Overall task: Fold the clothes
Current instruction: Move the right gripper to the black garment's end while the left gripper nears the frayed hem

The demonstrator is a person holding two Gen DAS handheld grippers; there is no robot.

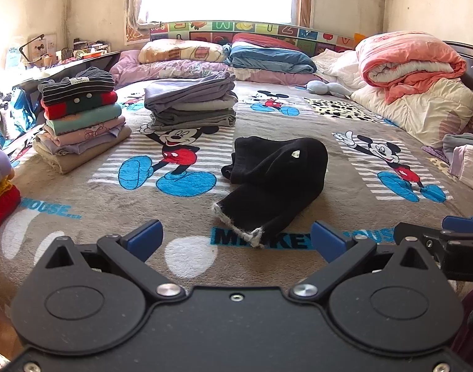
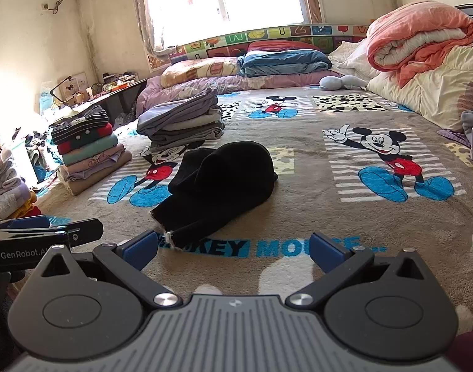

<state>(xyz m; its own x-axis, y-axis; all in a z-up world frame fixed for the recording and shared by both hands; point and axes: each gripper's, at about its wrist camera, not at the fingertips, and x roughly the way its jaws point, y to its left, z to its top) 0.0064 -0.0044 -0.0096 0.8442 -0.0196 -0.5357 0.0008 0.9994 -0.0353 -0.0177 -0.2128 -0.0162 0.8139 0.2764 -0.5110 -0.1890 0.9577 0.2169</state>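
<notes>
Black garment [image 1: 273,179] crumpled mid-bed near front edge, two folded stacks [image 1: 81,124] [image 1: 190,102] set behind toward left edge, bedding [image 1: 413,59] heaped at right, left gripper [image 1: 236,238] and right gripper [image 2: 233,248] both held agape, empty.

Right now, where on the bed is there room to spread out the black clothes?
Bare blanket lies right of the black garment, up to the cream quilt, and in front of it, near both open hand-held grippers. The left side is crowded: colourful stack and grey stack.
</notes>
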